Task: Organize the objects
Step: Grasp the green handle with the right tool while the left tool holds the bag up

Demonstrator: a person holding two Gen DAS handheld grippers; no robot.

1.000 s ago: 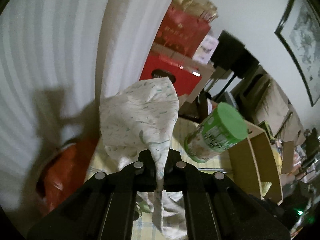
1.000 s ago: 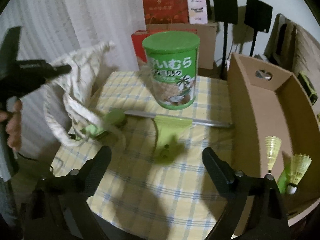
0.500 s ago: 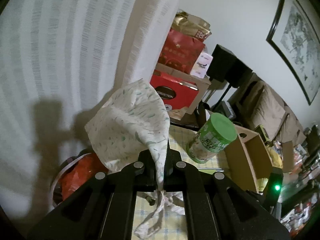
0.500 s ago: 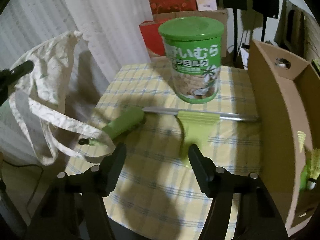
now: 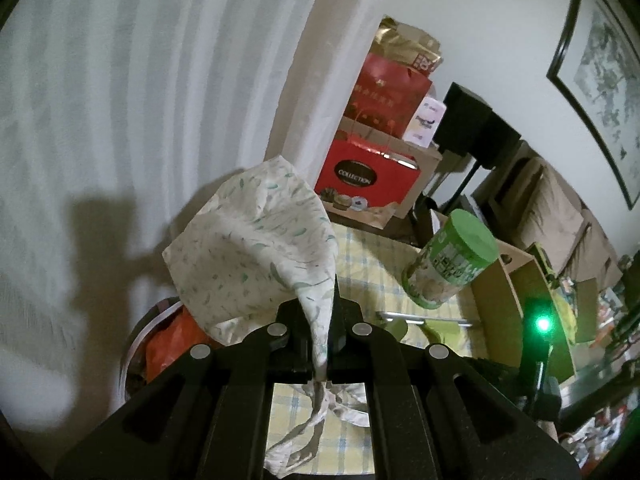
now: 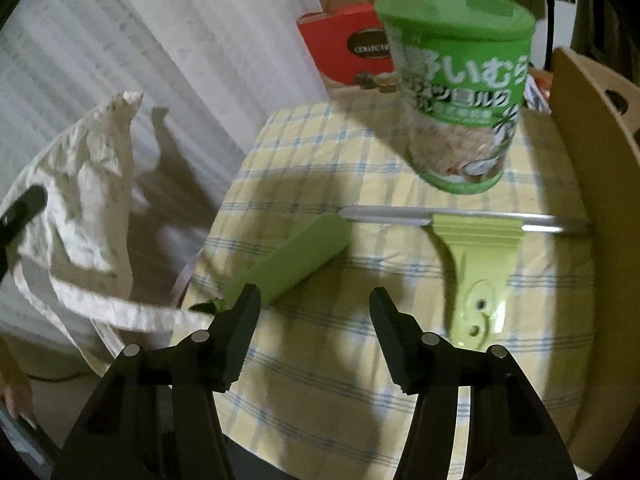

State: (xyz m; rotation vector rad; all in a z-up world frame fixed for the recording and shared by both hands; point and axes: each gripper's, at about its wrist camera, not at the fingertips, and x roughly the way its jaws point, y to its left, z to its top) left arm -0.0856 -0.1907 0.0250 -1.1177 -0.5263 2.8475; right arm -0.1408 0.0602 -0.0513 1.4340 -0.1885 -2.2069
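Note:
My left gripper (image 5: pixel 322 328) is shut on the neck of a white leaf-patterned cloth bag (image 5: pixel 256 256), which hangs off the table's left side with its strings dangling; the bag (image 6: pixel 80 184) also shows in the right wrist view. My right gripper (image 6: pixel 316 300) hovers low over the yellow checked tablecloth (image 6: pixel 320 380), its jaws closing with only cloth between them. Its left fingertip is next to the near end of a green handle (image 6: pixel 296 256) joined to a silver rod (image 6: pixel 400 216). A light-green bracket (image 6: pixel 476 272) lies across the rod. Behind stands a green-lidded can (image 6: pixel 460 100).
An open cardboard box (image 6: pixel 592 160) borders the table's right side. Red gift bags (image 5: pixel 372 176) and cartons are stacked behind the table by a white curtain. An orange bag in a bin (image 5: pixel 168 344) sits below the left edge. A person's hand (image 6: pixel 16 396) shows at lower left.
The left gripper drew back with the bag, so the can looks smaller and farther. The right gripper's jaws narrowed and it sank closer to the green handle.

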